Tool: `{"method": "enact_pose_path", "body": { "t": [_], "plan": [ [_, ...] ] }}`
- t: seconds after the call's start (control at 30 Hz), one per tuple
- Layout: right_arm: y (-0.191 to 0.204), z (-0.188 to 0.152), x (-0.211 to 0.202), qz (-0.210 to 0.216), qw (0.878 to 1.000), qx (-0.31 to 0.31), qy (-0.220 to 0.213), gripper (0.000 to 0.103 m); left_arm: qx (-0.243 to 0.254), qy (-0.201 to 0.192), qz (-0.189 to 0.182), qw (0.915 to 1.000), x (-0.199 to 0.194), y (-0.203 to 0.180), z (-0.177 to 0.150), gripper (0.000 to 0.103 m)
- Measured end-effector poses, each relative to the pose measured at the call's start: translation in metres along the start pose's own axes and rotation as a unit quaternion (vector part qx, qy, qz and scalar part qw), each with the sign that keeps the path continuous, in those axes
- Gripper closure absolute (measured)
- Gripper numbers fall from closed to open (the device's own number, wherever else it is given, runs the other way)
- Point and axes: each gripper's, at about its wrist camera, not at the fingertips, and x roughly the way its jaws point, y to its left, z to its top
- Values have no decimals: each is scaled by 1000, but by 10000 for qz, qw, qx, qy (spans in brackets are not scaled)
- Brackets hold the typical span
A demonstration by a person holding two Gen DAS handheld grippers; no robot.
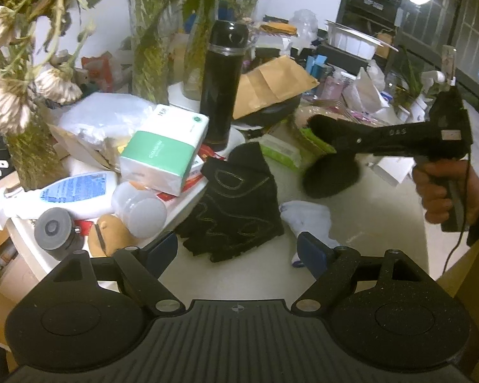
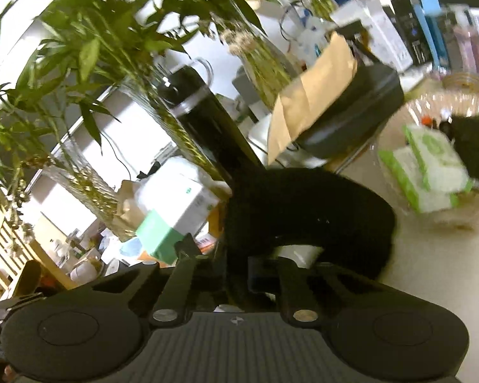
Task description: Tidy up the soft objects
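Black and fuzzy, the soft thing [image 1: 330, 172] hangs off the table, pinched in the right gripper [image 2: 265, 271], whose jaws are squeezed together on it. It droops in a curve from both sides of the jaws, so I think the best way is to carry it slowly and level and keep it clear of the tall flask [image 1: 223, 86] and the glass vases [image 1: 150, 51]. A good place may be the clear bowl [image 2: 396, 198] on the right, but I cannot tell for sure. The left gripper [image 1: 238, 250] has its jaws wide apart with nothing in them. It waits over a black glove [image 1: 236, 204] and a white cloth [image 1: 309, 217], which lie flat and look easy to grab next. The table [image 1: 376, 220] is pale and smooth. Boxes, bottles and plants crowd the room, and it looks messy.
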Motion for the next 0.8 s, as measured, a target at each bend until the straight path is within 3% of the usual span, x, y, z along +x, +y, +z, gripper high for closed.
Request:
{"method": "enact_pose_path", "body": {
  "t": [0.23,0.3,0.4,0.53,0.7,0.8],
  "plan": [
    [11,3,-43,-84,9992,-371,-87,92,-24,838,-88,9964,19,-4,2,26],
    [14,3,-53,-132,9988,-464,-107,92,-15,1238,-76,9923,28,-6,2,27],
    [18,2,-66,-194,9981,-566,-119,92,-18,1745,72,9846,42,-6,-2,41],
    [22,3,-78,-215,9975,-653,-139,92,-213,2448,229,9691,63,2,-9,49],
    [26,4,-90,-215,9973,-678,-207,92,-488,2868,161,9566,78,10,-16,64],
    [29,3,-97,-199,9973,-663,-241,91,-500,3029,177,9515,83,11,-20,67]
  ]
}}
